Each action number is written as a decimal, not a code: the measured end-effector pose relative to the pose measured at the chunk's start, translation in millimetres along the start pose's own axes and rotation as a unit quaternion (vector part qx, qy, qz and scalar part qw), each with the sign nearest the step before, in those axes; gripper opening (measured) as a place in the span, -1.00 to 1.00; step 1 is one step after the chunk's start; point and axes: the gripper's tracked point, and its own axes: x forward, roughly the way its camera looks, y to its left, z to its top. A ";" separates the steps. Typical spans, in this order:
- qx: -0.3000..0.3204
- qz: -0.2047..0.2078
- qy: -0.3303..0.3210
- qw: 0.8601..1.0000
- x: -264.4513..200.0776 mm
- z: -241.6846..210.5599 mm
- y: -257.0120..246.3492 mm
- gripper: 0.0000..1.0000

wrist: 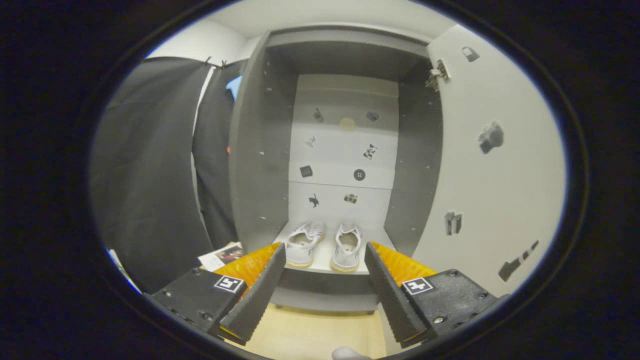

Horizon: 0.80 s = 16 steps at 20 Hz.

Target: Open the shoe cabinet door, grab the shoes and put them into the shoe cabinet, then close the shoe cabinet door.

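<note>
Jaws of the gripper (325, 250) spread wide, grasping nothing. Just beyond them, two shoes (325, 244) sit side by side on the cabinet (260, 150) bottom shelf. Door (495, 165) stands open at right.

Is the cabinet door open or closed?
Open. The door is swung aside, and both shoes show inside, beyond the open gripper.

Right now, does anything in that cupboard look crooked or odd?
Only slightly: the left white canvas shoe sits angled beside its straight partner on the grey cabinet's floor. The open gripper holds nothing.
</note>
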 end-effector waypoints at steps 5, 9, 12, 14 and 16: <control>0.033 0.014 -0.031 0.999 -90.7 16.9 6.2 1.00; 0.052 0.008 -0.058 0.997 -159.4 29.1 -8.1 1.00; 0.050 -0.007 -0.066 0.997 -200.0 29.1 -32.2 1.00; 0.045 -0.022 -0.068 0.996 -222.9 26.4 -52.0 1.00; 0.044 -0.042 -0.066 0.996 -243.1 21.0 -76.5 1.00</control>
